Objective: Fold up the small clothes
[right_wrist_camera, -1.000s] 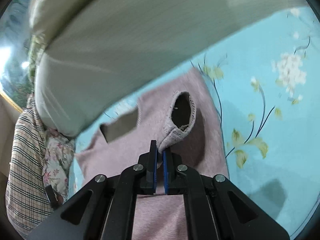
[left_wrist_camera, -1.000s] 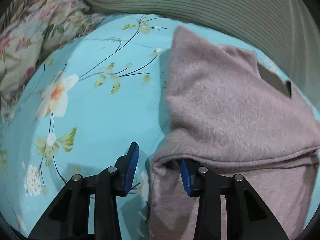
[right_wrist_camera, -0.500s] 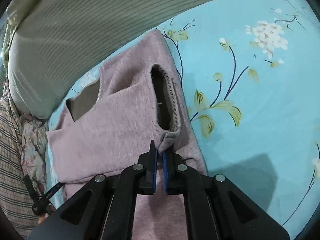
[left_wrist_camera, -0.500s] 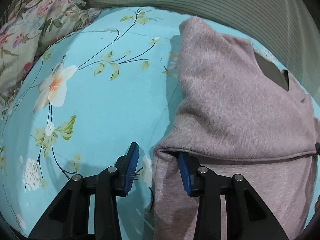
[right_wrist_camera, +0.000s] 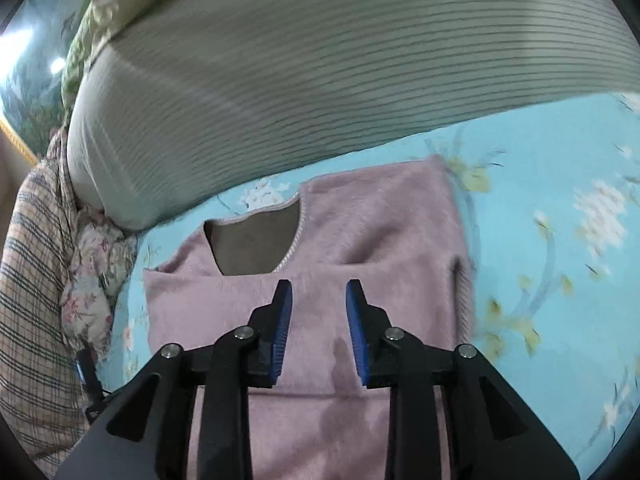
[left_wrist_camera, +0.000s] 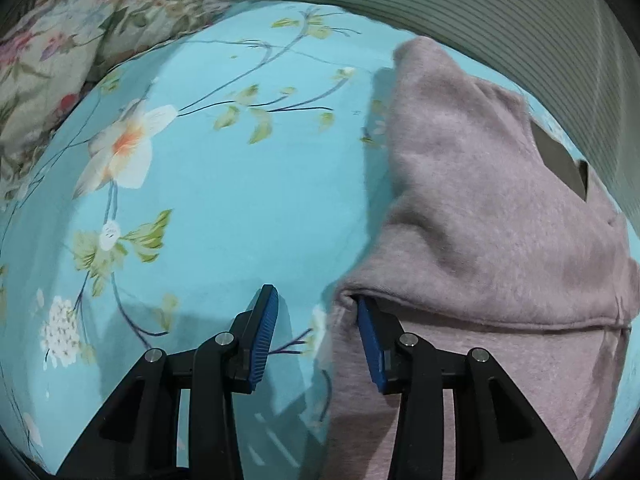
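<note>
Right wrist view, turquoise floral bedsheet point(right_wrist_camera: 560, 264), striped pillow point(right_wrist_camera: 320, 80), right claw point(right_wrist_camera: 319, 296) just opening, empty, above pink sweater point(right_wrist_camera: 384, 216)

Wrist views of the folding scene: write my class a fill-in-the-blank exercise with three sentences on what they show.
1. The sweater being folded is ____ in colour.
2. The sweater lies on a floral bedsheet whose background colour is ____.
3. The right claw has just been opening, and between its blue pads there is ____.

Missing words: pink; light blue; nothing
</note>
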